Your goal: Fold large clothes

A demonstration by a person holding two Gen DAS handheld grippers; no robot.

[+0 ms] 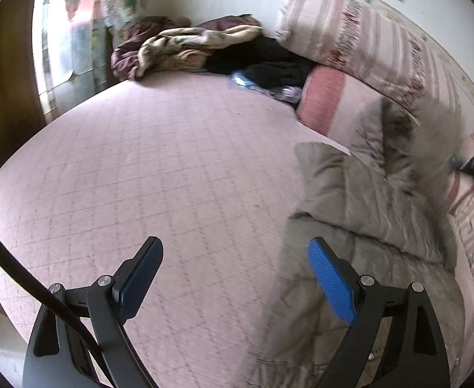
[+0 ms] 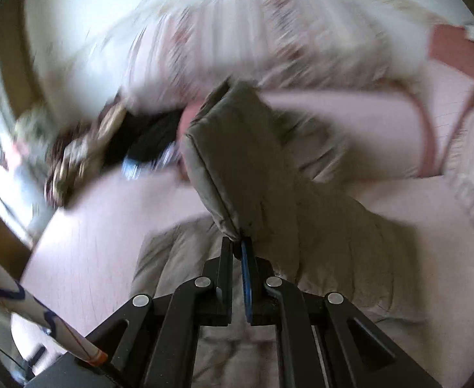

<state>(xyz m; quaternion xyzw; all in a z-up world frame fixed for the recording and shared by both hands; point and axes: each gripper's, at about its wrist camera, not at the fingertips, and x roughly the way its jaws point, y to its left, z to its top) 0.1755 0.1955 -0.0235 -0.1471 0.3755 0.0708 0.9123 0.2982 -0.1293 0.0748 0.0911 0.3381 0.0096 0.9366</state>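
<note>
Here the right gripper (image 2: 237,242) has its black fingers clenched on a seamed edge of the padded, grey-olive quilted jacket (image 2: 259,168), lifting that part clear of the bed while the rest of the garment trails down onto the mattress. The left gripper (image 1: 235,252) hangs above the pink quilted bedspread (image 1: 139,168) with its blue-padded fingers (image 1: 330,278) spread wide and nothing between them; the jacket lies just to its right, one pad over the fabric's edge. At the far end of the bed sits a heap of other clothes (image 1: 188,45), brown, beige and black, beside a striped pink-and-white pillow (image 1: 359,35). The right view is heavily blurred.
</note>
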